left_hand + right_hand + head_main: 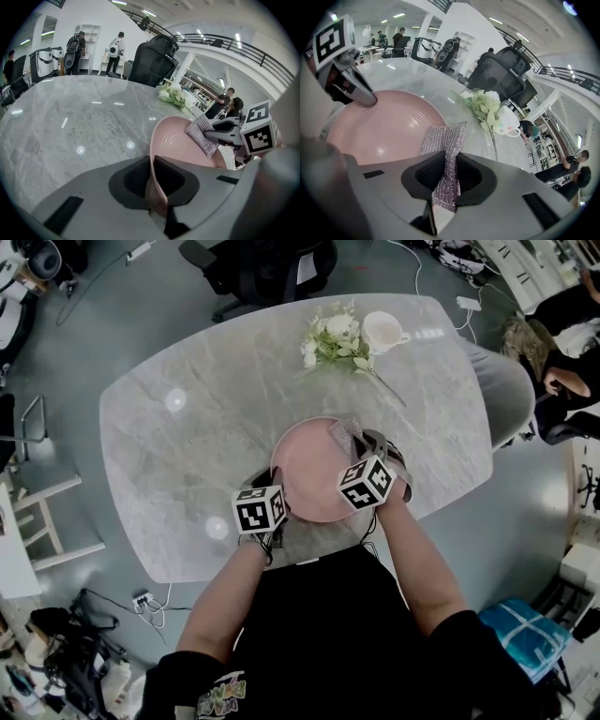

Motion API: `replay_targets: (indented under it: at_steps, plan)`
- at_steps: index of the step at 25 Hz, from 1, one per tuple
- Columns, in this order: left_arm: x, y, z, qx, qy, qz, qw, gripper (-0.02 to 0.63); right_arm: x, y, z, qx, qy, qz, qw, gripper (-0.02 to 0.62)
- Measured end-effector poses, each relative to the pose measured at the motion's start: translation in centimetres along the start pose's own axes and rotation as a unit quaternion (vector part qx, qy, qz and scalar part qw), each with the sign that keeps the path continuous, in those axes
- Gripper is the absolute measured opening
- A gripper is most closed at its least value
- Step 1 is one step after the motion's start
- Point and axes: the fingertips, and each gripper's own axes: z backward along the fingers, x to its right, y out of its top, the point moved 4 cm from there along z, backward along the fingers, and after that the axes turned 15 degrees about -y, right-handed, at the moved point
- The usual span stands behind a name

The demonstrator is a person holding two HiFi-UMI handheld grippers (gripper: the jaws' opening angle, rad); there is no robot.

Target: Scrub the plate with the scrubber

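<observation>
1. In the head view, the plate [305, 474] lies on the table [178, 437] at centre frame, near the table's lower edge.
2. The scrubber [345, 433] rests on the plate's upper right part.
3. The flowers [333, 341] and the mug [382, 331] sit above the plate, with the mug on the right.
4. The left gripper [280, 506] clamps the plate's lower-left rim. The right gripper [360, 442], at the plate's right, clamps the scrubber.

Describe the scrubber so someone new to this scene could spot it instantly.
On the grey marble table, find the pink plate at the edge nearest the person. Over its far right part, the right gripper pinches the scrubber. It is a flat, silvery, glittering mesh pad, the only sparkly thing against the smooth pink plate.
</observation>
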Motion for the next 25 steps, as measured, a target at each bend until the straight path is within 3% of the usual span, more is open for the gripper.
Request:
replay_targets:
  at_steps: [13,17,20,25]
  plan:
    - [0.2,-0.1,0.0,0.0,0.004,0.007,1.0,0.041,1.3,-1.2,1.7,0.004,-0.025,-0.047,0.999,0.08]
    - [0.2,-0.1,0.0,-0.001,0.005,0.006,1.0,0.041,1.6,-1.0,2.7,0.018,-0.019,-0.103,0.994,0.078]
    - [0.2,-0.1,0.0,-0.003,0.004,0.003,1.0,0.041,1.3,-0.2,3.9,0.042,0.011,-0.164,0.986,0.077]
    - [0.2,0.0,0.0,-0.004,0.002,-0.003,1.0,0.041,-2.2,1.5,5.6,0.032,0.116,-0.265,0.957,0.075]
